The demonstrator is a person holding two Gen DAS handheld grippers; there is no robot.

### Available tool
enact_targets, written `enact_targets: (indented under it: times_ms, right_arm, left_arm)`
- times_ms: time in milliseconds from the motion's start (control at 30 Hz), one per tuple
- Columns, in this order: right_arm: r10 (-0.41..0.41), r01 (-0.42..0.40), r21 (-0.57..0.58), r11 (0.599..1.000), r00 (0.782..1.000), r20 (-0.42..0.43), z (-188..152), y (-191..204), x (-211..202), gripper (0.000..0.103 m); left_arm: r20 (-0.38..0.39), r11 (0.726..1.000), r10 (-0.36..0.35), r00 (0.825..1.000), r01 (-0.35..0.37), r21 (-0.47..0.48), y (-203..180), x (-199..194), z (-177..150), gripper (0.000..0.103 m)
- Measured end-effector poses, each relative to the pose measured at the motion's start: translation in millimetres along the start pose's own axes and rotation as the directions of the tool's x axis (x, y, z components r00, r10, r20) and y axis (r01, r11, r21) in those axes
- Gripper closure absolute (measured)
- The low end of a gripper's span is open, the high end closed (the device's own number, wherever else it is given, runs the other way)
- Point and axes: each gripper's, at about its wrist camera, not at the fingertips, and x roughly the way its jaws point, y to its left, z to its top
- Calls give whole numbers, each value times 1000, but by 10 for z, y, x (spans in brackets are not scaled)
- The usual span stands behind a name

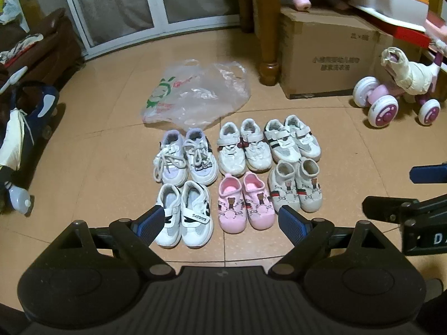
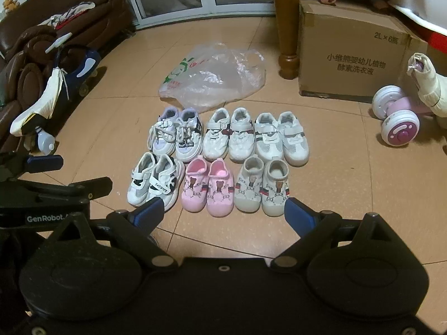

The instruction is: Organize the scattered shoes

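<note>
From my left wrist view, the shoes look sorted: six pairs sit in two rows on the tiled floor (image 1: 349, 145), each pair side by side, toes toward me. The near row runs from the white strap sneakers (image 1: 183, 217) on the left, through the pink bear shoes (image 1: 245, 203), to the beige sock shoes (image 1: 297, 187) on the right. A crumpled plastic bag (image 1: 195, 95) lies just beyond the far row. My left tongs (image 1: 223, 223) hang wide open above the near row, holding nothing.

From my right wrist view, the same grid shows, with the laced lilac sneakers (image 2: 174, 136) far left. I see no stray shoe, so I judge little remains. My right tongs (image 2: 223, 215) are also spread wide and empty, touching no shoe.
</note>
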Motion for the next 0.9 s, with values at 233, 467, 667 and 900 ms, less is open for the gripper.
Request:
enact_targets:
  times_ms: [233,467,667,900]
  right_arm:
    - [4,-4,-5,1000,1000,-10,0,52,68,9]
    - [5,-5,-9,1000,1000,-28,-16,67,118,9]
    - [8,-8,-16,1000,999,-40,-26,89,155,9]
    - [8,-9,-13,1000,999,-50,-36,88,192,9]
  left_arm:
    - [34,1000,-18,999,18,2,37,-34,-17,14]
    - [17,999,13,1000,-12,-40,85,14,-23,14]
    - [28,999,-32,999,33,-43,85,9,-44,14]
    - [-6,997,-57,998,57,-53,60,85,-36,14]
